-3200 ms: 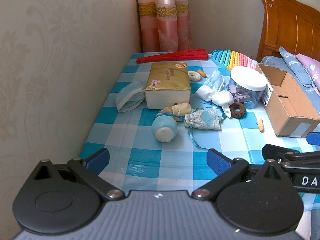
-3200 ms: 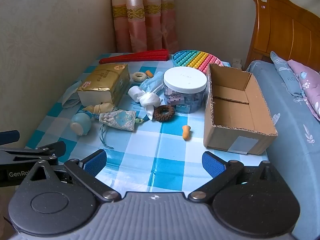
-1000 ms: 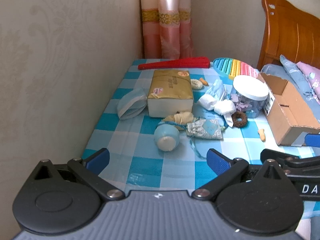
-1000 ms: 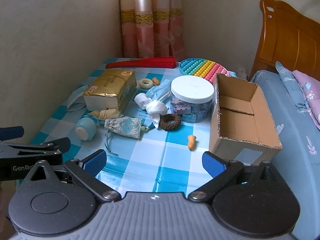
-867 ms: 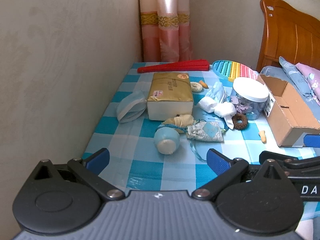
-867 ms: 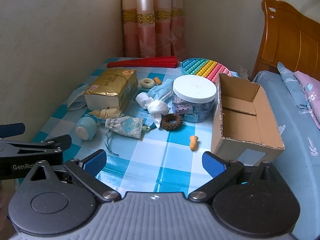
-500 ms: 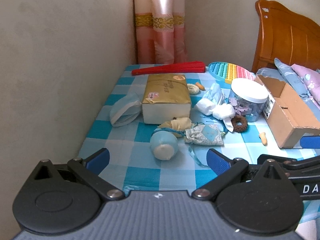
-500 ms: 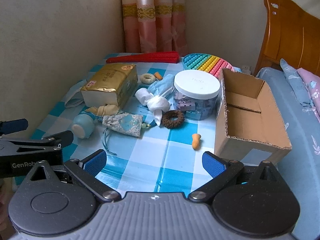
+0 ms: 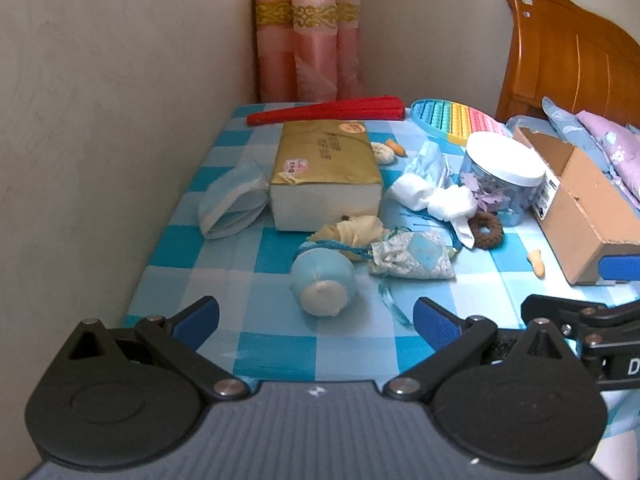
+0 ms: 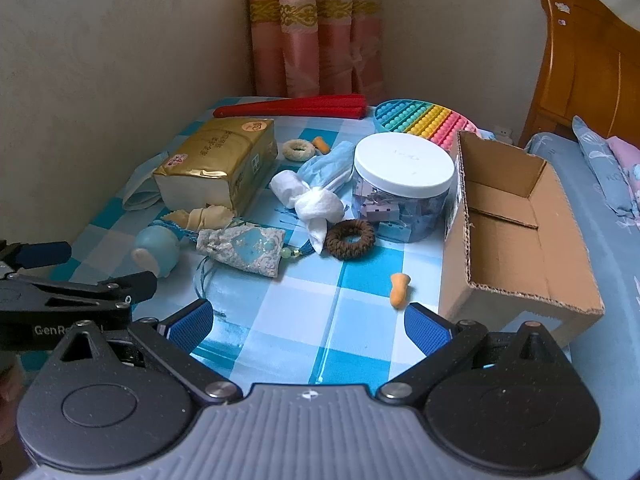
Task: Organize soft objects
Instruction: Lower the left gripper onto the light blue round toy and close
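Checked table [image 10: 280, 320] cluttered; both grippers, left gripper [image 9: 316, 316] and right gripper [image 10: 308, 324], gaping, empty; pouch [image 10: 244, 250] best pinched mid-body, box [image 10: 516, 216] nearby.

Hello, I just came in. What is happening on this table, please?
A person holds a tool in each hand above the near edge of the checked table. The left tool and right tool are both open and hold nothing. Soft things like the pouch, white cloth and scrunchie lie loose. The box looks empty.

Pink curtain [image 9: 308, 36]; wooden headboard [image 9: 560, 52]
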A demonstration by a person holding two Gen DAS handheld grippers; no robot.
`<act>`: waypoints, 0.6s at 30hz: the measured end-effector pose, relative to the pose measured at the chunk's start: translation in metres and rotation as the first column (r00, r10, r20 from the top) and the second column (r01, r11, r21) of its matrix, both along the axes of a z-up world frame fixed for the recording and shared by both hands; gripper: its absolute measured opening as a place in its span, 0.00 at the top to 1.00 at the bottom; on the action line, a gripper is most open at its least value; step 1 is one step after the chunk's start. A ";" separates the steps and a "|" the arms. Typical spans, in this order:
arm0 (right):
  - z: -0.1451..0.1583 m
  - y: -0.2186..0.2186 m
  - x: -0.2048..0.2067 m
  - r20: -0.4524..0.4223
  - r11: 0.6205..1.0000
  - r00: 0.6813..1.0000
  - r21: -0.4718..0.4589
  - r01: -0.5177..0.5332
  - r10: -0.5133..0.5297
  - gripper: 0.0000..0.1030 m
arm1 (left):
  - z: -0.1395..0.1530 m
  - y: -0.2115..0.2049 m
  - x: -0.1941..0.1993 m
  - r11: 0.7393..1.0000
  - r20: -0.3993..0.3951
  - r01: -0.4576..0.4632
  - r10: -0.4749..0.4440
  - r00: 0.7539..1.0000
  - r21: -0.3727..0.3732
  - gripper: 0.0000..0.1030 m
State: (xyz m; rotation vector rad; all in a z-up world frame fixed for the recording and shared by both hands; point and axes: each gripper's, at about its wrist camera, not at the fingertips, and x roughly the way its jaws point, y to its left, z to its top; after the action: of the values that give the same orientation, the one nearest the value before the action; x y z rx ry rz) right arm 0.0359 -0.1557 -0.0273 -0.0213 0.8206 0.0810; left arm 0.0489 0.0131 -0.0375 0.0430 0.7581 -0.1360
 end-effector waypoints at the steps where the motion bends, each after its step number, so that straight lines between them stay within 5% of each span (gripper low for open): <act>1: 0.000 -0.001 0.001 0.001 1.000 1.000 -0.001 -0.005 0.005 0.00 | -0.001 0.001 0.002 1.000 -0.002 -0.006 0.006 1.000 0.004 0.01; 18: -0.016 -0.008 0.029 -0.030 1.000 0.999 0.000 -0.030 0.030 0.00 | -0.024 0.014 0.046 0.991 -0.044 -0.089 0.085 0.995 -0.096 0.01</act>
State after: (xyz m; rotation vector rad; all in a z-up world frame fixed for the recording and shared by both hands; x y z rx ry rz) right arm 0.0653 -0.1637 -0.0431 -0.0331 0.8500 0.1098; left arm 0.0945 0.0275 -0.0613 -0.0862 0.7909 -0.0911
